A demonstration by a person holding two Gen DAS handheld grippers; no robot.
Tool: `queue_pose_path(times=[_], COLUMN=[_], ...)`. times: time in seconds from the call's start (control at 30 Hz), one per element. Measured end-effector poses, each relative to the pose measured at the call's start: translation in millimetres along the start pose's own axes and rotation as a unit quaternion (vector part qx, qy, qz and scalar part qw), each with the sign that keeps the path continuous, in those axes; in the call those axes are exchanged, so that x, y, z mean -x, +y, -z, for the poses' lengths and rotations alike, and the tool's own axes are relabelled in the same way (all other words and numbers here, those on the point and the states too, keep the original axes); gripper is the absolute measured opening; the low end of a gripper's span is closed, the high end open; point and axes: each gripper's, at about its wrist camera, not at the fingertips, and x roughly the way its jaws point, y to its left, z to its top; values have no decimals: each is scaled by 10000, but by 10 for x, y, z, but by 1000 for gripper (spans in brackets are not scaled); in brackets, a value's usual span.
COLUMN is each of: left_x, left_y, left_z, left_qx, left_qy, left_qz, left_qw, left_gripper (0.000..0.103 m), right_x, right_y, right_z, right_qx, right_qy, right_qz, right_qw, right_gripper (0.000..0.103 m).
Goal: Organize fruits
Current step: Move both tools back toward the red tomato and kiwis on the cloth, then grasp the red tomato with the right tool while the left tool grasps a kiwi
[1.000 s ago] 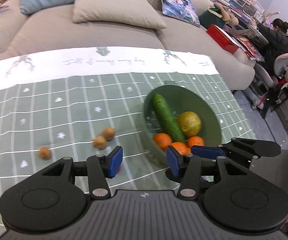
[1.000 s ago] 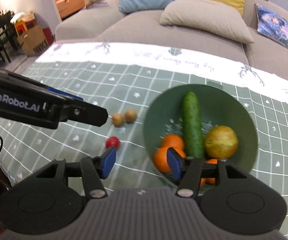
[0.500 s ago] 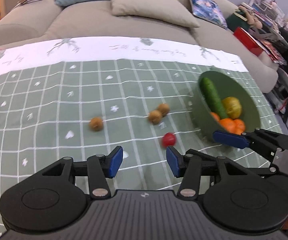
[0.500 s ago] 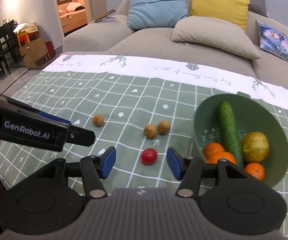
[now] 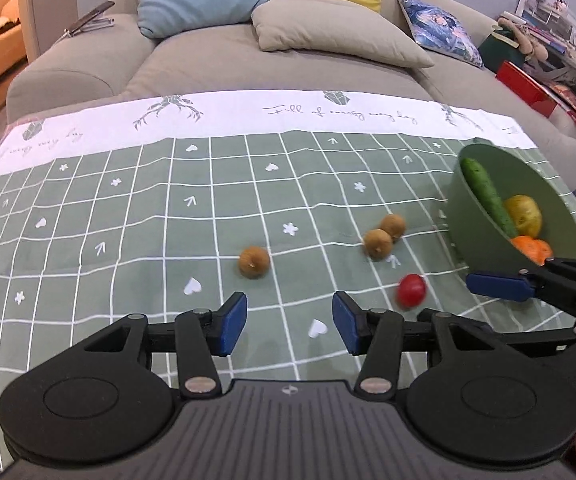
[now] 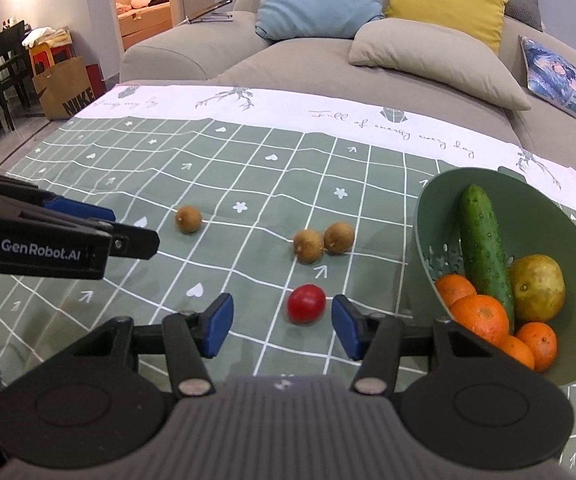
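Both grippers have swung left off the green bowl (image 6: 424,216), and the right gripper (image 6: 280,322), jaws spread like the left gripper's (image 5: 288,322), frames the red fruit (image 6: 306,303) (near-left of the bowl): centre it, then close gently.

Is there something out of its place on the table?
Yes. Four small fruits lie loose on the cloth outside the bowl: a red one and three brown ones. Nothing is spilled or damaged.
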Motion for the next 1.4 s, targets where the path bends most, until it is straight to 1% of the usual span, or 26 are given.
queue_pose_path(times=[0.07,0.5,0.63,0.7,0.87,0.93,1.0,1.17,1.23,1.4], left_x=[-63,-490,-612,-665,-740,-764,-787,-804,-814,-790], left_y=[23,167,179,178,162,156,158,159,157,146], left_z=[-5,-73,-114,-127,-140,-146,-152,-163,-167,-171], left_qx=[13,141,175,159,144,122,109,91,78,61], left_qy=[-3,-5,33,59,56,60,80,85,96,99], left_qz=[-18,-41,-51,-76,-94,-107,-108,-107,-103,-53], left_qw=[10000,9999,9998,9998,9998,9998,9998,9999,9999,9999], left_gripper=[58,58,54,53,52,49,45,38,30,29], right_x=[-58,-391,-483,-520,-572,-579,-592,-607,-605,-575], right_y=[-10,-94,-114,-130,-164,-167,-172,-169,-164,-167], right_z=[1,-30,-23,-20,-7,-3,-3,-1,3,2], right_qx=[28,-9,-27,-60,-130,-128,-135,-125,-109,-90], right_qy=[30,228,310,354,409,411,422,445,448,435], right_qz=[36,182,194,177,152,142,130,92,97,88], right_qw=[10000,9996,9993,9992,9990,9990,9989,9989,9989,9990], right_gripper=[46,44,42,38,38,37,31,24,24,24])
